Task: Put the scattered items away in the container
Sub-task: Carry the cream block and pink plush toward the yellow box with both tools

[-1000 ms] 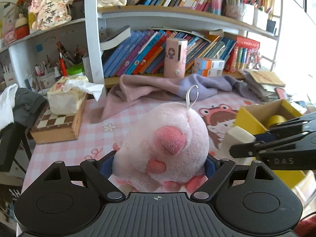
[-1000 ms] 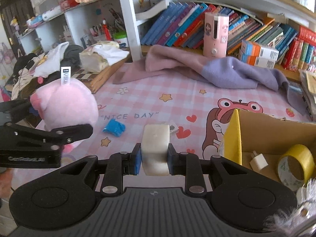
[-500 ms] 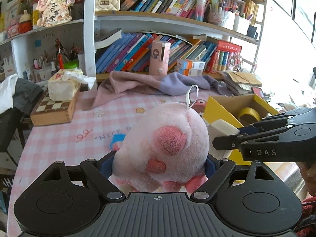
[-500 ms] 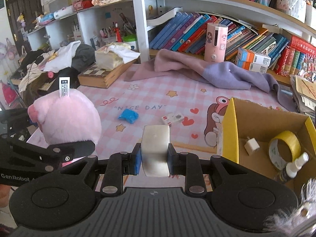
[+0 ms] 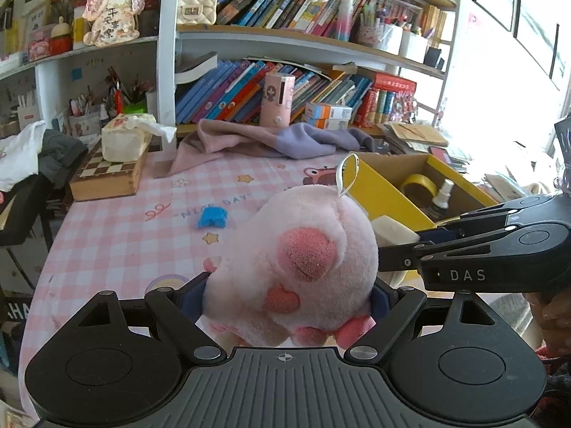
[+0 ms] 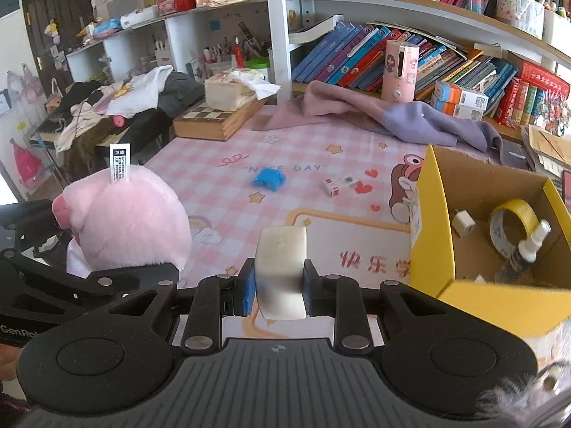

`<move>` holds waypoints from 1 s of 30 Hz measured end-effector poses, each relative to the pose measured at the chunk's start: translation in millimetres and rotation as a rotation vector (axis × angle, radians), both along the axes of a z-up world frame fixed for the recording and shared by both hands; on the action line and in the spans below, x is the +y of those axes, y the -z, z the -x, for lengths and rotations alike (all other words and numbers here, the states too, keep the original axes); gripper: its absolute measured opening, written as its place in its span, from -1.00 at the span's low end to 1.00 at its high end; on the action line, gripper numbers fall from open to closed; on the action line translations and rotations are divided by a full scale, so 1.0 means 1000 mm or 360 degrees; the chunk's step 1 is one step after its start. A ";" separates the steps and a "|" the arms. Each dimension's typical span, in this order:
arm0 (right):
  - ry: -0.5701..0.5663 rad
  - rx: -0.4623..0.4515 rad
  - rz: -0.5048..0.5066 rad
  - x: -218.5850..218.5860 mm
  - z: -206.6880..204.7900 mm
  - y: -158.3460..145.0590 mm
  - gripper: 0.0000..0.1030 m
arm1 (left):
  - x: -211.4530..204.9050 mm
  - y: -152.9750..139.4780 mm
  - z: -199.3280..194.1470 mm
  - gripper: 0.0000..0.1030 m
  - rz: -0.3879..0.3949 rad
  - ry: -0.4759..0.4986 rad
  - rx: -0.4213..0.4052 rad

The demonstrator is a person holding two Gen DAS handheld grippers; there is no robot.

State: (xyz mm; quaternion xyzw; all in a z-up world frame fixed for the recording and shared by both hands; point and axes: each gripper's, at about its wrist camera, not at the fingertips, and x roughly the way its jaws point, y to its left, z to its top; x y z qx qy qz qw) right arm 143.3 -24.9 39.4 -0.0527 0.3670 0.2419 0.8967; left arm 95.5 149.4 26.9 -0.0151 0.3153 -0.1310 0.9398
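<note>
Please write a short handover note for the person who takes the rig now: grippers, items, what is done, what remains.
Left gripper: shut on pink plush, held above the table.
Right gripper: shut on white block, just left of the yellow box.
In the box: tape roll, spray bottle, white plug.
On the mat: blue item, small white-red item.
Left to do: drop plush and block in the box, then collect those two.
</note>
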 end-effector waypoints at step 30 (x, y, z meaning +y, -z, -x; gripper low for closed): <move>0.0436 0.0096 0.0094 -0.064 0.117 0.007 -0.54 | -0.044 0.013 0.064 0.70 0.0108 0.0379 0.0082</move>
